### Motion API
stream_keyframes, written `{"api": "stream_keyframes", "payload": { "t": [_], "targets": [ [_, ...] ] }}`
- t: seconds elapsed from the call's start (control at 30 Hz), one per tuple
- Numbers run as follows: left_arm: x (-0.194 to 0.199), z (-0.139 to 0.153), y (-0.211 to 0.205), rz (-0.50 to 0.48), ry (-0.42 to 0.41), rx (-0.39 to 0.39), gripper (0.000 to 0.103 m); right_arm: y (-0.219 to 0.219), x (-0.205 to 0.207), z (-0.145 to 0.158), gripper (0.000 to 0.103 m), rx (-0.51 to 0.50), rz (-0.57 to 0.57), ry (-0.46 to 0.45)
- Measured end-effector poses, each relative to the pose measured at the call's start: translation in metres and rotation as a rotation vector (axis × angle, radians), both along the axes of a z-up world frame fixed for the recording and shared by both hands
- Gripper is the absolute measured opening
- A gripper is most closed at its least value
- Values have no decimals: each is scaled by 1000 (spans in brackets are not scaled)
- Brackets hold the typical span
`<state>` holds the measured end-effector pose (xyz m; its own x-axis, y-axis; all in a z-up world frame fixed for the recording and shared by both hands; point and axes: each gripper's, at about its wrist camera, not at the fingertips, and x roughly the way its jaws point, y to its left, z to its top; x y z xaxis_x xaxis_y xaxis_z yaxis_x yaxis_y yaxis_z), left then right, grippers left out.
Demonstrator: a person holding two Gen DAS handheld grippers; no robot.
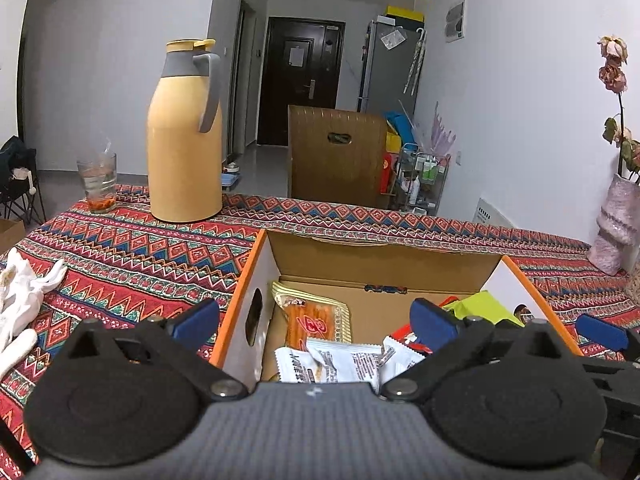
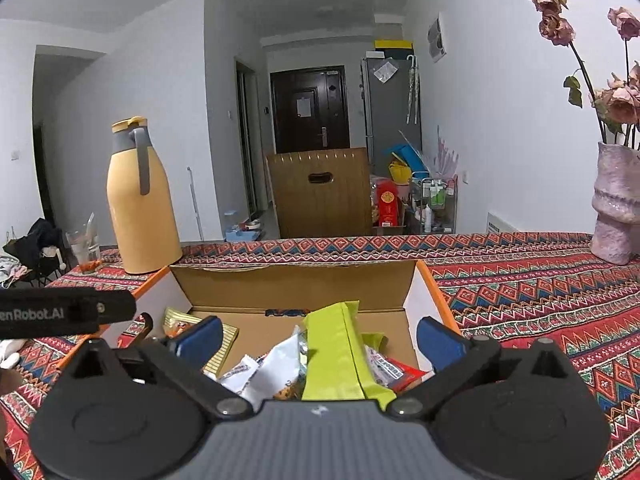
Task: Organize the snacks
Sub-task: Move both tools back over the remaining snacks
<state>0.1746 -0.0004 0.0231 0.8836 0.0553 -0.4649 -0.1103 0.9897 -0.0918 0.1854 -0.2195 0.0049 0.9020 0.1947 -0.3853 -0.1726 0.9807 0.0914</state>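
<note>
An open cardboard box [image 1: 384,258] with orange edges sits on the patterned tablecloth and holds several snack packets. In the left wrist view I see a gold-and-orange packet [image 1: 316,318], white packets [image 1: 340,364] and a lime-green packet [image 1: 486,306]. My left gripper [image 1: 316,322] is open and empty, spanning the box's left wall. In the right wrist view the box [image 2: 296,280] holds the lime-green packet [image 2: 340,352], white packets [image 2: 272,372] and a gold one [image 2: 224,340]. My right gripper [image 2: 320,340] is open and empty above them.
A yellow thermos jug [image 1: 184,140] and a glass [image 1: 97,182] stand at the table's far left. A pink vase with dried roses [image 2: 616,208] stands at the far right. White cloth [image 1: 20,304] lies at the left. A wooden chair back [image 2: 320,192] is behind the table.
</note>
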Motion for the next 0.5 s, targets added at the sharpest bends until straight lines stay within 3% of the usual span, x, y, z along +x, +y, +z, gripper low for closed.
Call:
{"api": "stream_keyframes", "payload": {
  "t": [0.5],
  "targets": [
    [-22,18,-5,1,-37,5,103,-6,-15,17,103,6,-27,-48]
  ]
}}
